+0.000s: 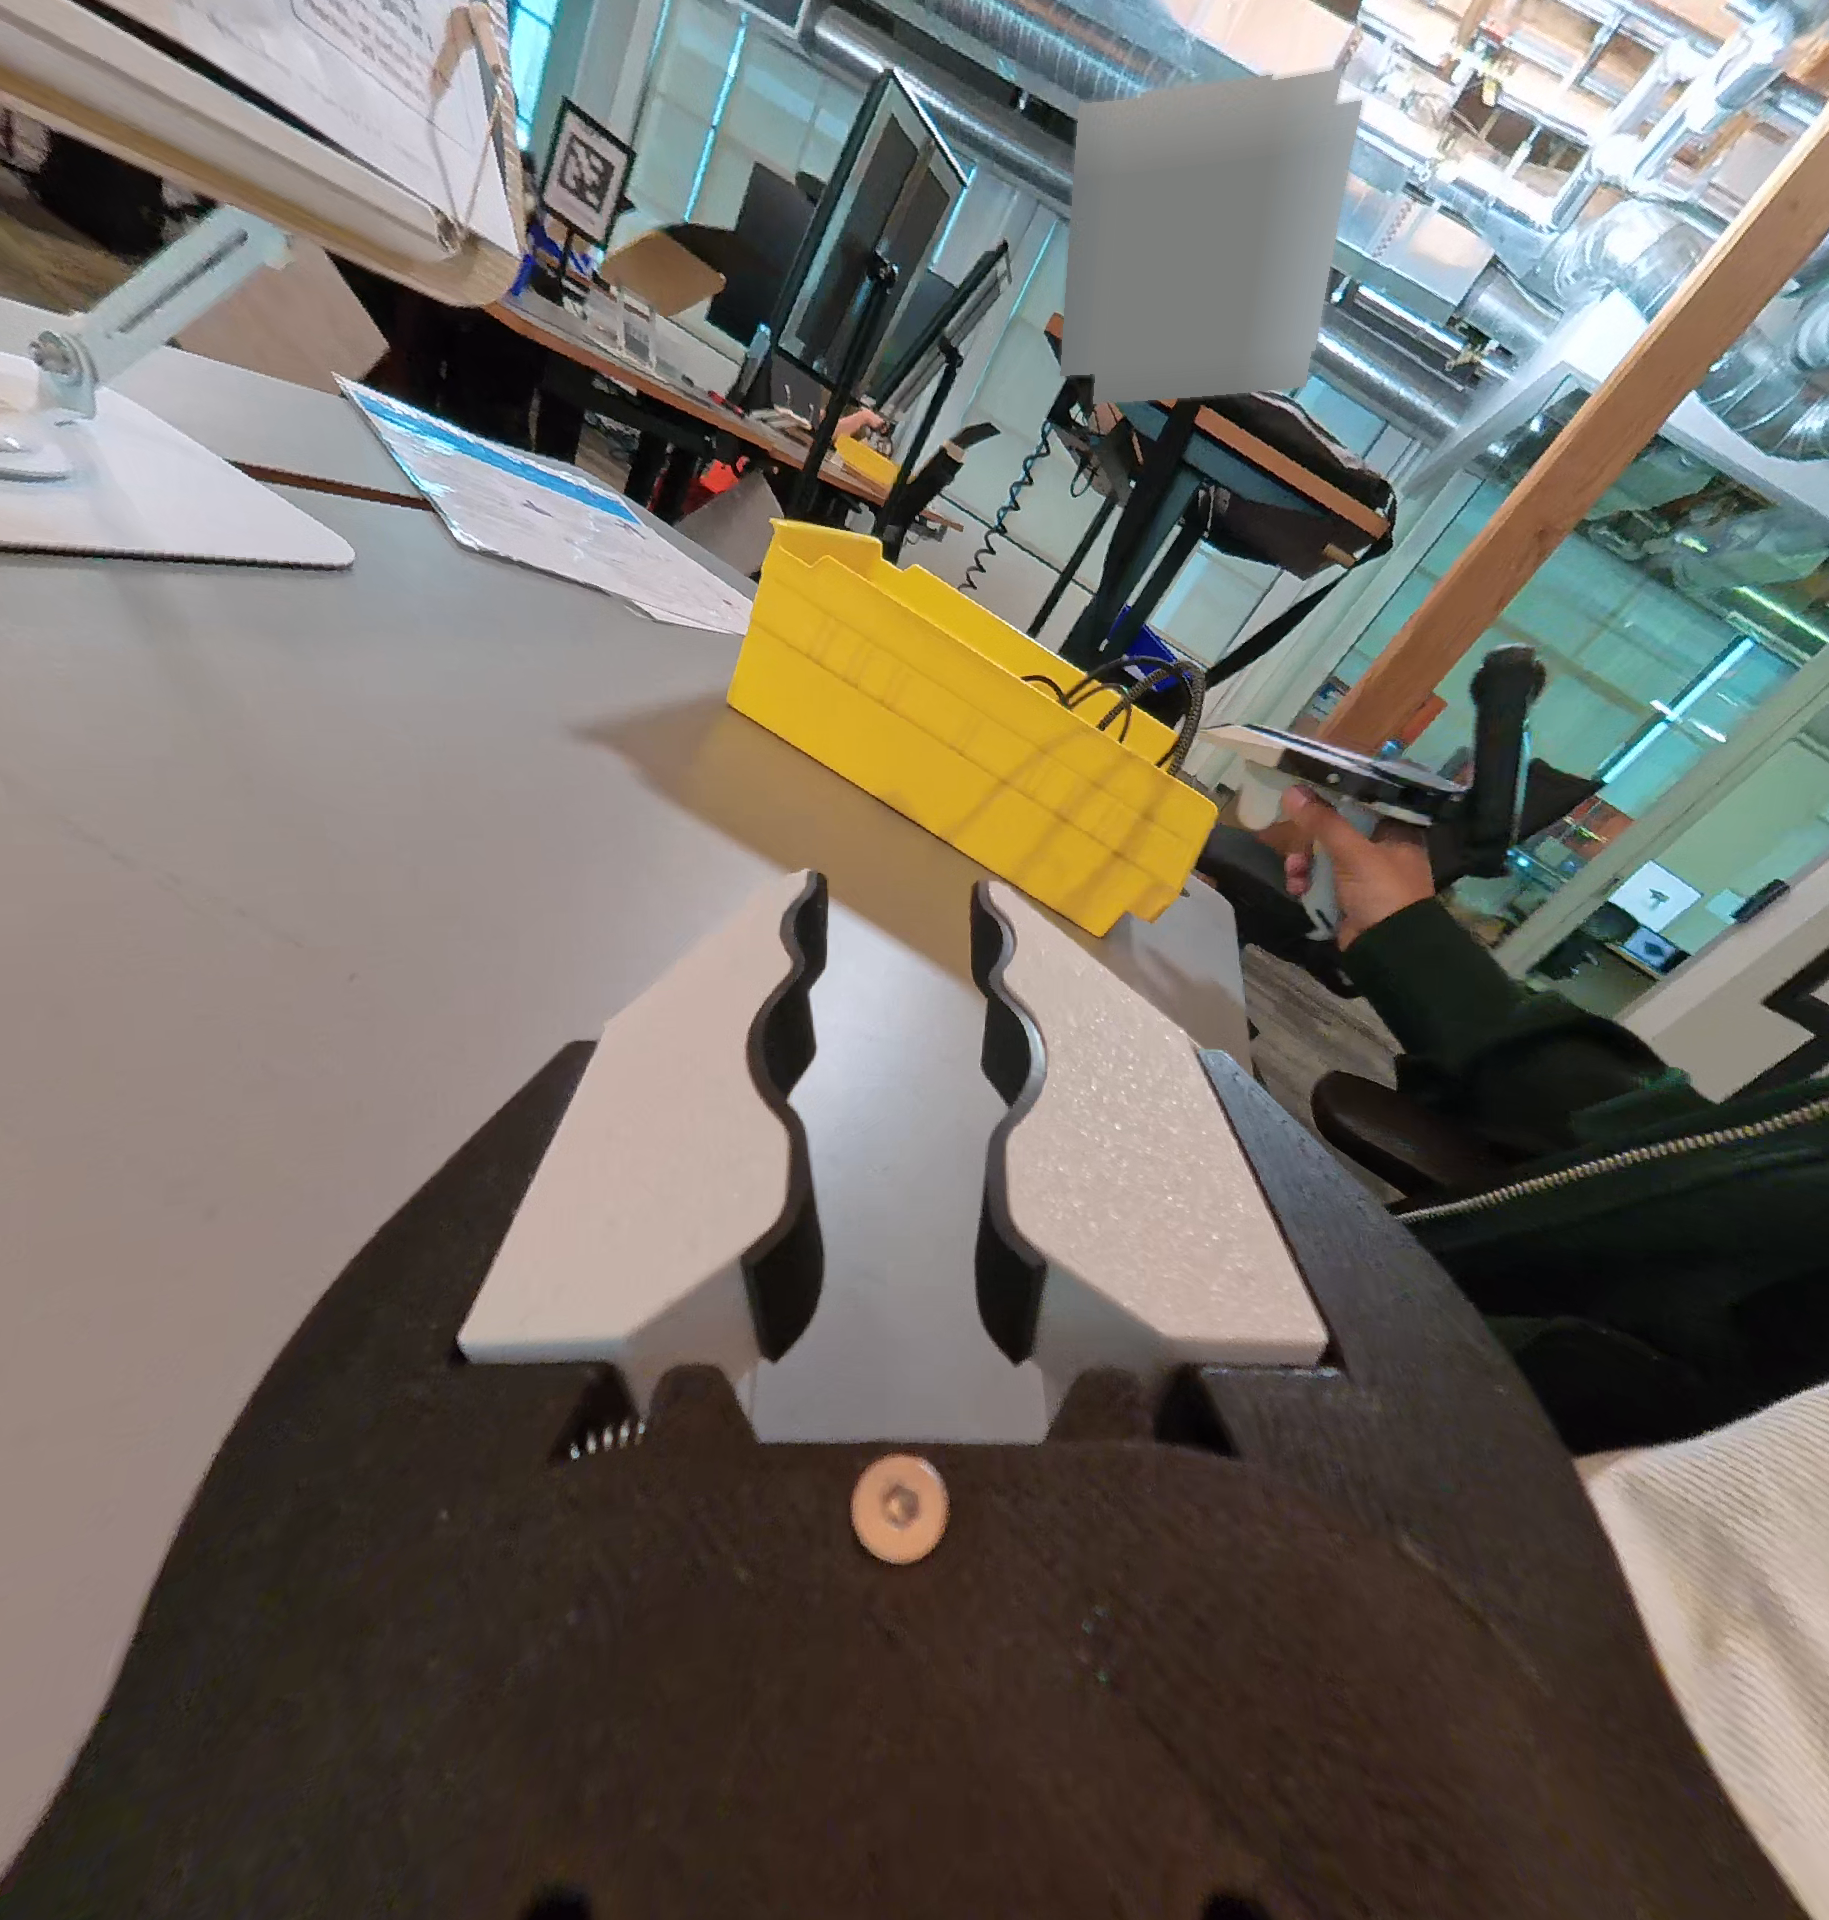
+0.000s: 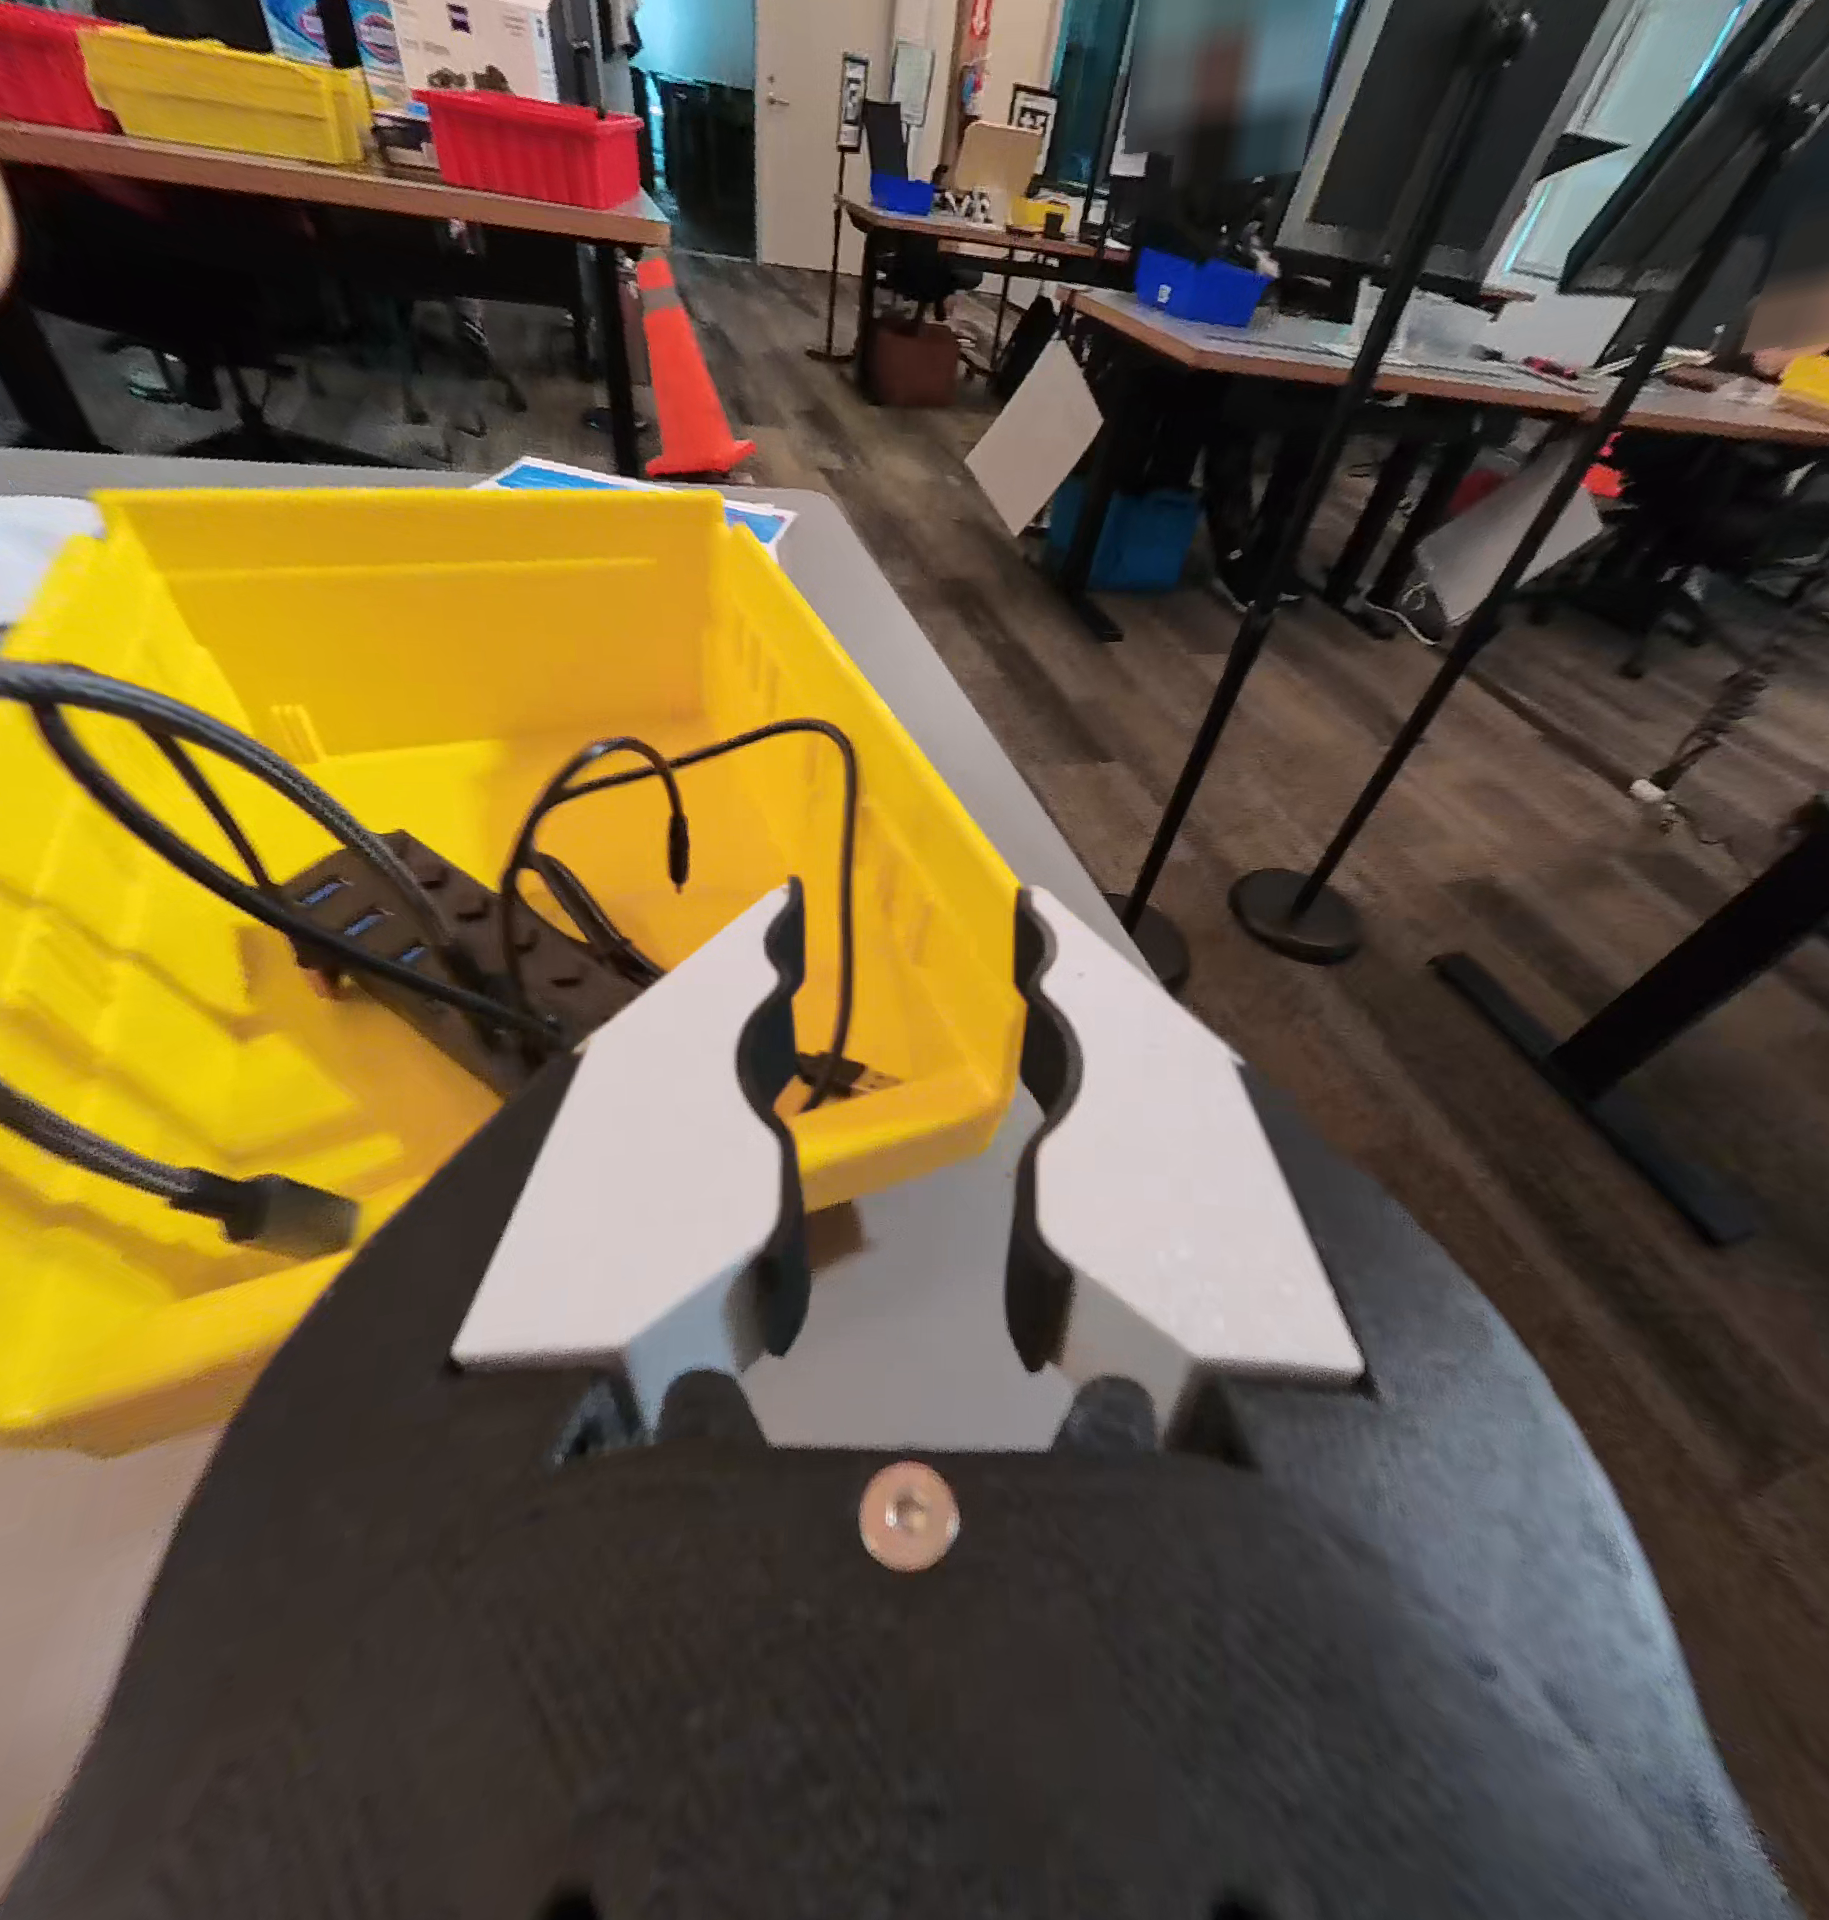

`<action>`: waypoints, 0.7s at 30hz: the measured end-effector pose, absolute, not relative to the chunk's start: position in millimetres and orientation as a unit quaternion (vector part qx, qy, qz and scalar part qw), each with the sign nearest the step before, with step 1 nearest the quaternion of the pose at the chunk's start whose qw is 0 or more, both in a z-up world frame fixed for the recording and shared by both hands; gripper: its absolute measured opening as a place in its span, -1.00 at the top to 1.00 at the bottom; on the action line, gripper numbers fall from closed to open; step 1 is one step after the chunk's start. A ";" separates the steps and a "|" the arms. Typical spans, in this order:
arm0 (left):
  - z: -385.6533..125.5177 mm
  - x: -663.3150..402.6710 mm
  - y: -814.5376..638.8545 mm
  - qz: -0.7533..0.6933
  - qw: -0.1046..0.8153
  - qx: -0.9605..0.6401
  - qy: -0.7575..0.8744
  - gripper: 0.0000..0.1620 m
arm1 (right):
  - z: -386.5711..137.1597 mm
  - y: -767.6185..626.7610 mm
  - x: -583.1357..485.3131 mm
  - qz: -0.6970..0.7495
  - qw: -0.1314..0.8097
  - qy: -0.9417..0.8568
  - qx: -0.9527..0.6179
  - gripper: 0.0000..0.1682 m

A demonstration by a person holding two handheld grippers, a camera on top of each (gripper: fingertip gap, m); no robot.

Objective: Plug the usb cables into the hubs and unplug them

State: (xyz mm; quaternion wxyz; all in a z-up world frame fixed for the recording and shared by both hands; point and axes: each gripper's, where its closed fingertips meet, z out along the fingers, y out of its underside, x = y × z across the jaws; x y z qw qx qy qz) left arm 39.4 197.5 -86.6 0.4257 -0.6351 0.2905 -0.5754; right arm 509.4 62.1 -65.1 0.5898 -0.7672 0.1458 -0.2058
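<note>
A yellow bin (image 2: 442, 623) stands at the grey table's right edge and holds a black USB hub (image 2: 442, 935) with blue ports, a thick braided cable ending in a plug (image 2: 286, 1210), and thin black cables (image 2: 619, 758). My right gripper (image 2: 905, 914) is open and empty, hovering over the bin's near right corner. In the left wrist view the yellow bin (image 1: 941, 727) sits ahead with cable loops (image 1: 1128, 691) rising from it. My left gripper (image 1: 894, 914) is open and empty, low over the table, a short way before the bin. The right gripper (image 1: 1346, 774) shows beyond the bin in a hand.
A white stand base (image 1: 141, 488) and printed sheets (image 1: 536, 509) lie on the grey table (image 1: 266, 831) to the left. The table's edge (image 2: 931, 644) runs just right of the bin. Black stand poles (image 2: 1305, 582), an orange cone (image 2: 681, 364) and other desks stand beyond.
</note>
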 end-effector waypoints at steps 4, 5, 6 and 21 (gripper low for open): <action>-85.2 42.3 189.0 -0.596 0.389 -0.634 0.302 0.72 | -86.3 64.2 537.5 -0.217 0.581 0.170 -0.766 0.43; -85.1 42.2 189.0 -0.598 0.388 -0.634 0.300 0.73 | -91.2 69.9 544.1 -0.215 0.582 0.173 -0.765 0.29; -85.4 42.2 189.4 -0.599 0.389 -0.634 0.298 0.73 | -97.7 78.3 549.0 -0.210 0.579 0.171 -0.769 0.12; -92.2 47.5 186.0 -0.596 0.385 -0.633 0.309 0.73 | -120.1 141.7 523.8 0.058 0.570 0.144 -0.807 0.74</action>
